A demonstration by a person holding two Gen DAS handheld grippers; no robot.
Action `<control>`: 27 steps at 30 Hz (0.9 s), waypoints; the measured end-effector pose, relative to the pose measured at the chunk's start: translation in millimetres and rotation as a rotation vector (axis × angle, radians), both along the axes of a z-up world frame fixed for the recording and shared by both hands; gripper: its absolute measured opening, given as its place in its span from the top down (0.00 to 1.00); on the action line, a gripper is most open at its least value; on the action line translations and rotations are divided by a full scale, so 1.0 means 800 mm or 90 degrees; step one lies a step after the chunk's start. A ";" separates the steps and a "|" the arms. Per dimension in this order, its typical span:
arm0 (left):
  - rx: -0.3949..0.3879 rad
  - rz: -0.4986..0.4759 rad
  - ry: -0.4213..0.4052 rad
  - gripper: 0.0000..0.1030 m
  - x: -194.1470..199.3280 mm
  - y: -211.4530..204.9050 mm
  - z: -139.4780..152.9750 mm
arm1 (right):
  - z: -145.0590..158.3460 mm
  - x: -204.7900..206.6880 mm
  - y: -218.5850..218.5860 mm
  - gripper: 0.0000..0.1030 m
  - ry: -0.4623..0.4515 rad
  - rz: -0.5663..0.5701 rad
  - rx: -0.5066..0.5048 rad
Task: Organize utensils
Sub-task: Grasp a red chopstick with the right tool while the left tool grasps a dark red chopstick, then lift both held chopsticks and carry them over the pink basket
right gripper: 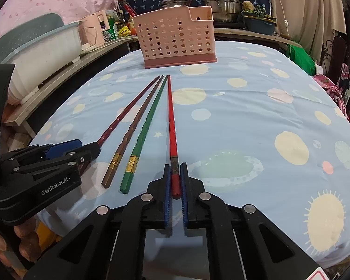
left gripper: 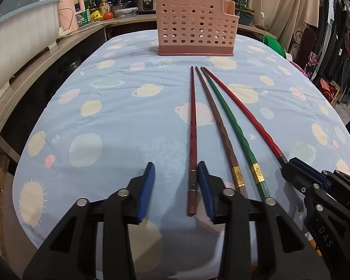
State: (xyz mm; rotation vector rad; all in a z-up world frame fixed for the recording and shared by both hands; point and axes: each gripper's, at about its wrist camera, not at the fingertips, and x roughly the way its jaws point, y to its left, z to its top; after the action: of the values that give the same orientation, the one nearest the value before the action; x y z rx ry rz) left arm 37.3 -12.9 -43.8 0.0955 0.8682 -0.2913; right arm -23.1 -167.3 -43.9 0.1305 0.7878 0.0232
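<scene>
Lacquered, stiff, light, slippery: dark red chopstick straddled at butt by apart left claw; bright red chopstick clamped by right claw; pink holder at twelve o'clock.

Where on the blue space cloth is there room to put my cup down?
Free: the tablecloth left of the dark red chopstick, and right of the bright red chopstick. Crowded: the middle, with four chopsticks fanned before the pink utensil holder and both grippers at their near ends.

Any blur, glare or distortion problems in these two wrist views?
Left wrist view: sharp, strong fisheye bending of the table edge, dark corner vignetting, soft shadow under the left claw. Right wrist view: equally sharp, the same curvature, no glare on the chopsticks.
</scene>
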 end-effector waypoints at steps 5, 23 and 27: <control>-0.008 -0.001 0.007 0.91 0.003 0.005 0.001 | 0.000 0.000 0.000 0.93 0.002 0.000 0.004; -0.052 0.014 0.025 0.93 0.013 0.016 0.029 | 0.031 0.005 -0.021 0.93 -0.029 -0.016 0.068; -0.055 0.018 0.018 0.93 0.018 0.017 0.046 | 0.051 0.008 -0.031 0.93 -0.050 -0.025 0.081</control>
State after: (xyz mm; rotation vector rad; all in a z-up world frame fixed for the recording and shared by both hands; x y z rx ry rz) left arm 51.4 0.8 -7.0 -0.0017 0.8825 -0.3044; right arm -17.0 -192.3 -2.8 0.2650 0.7053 0.0409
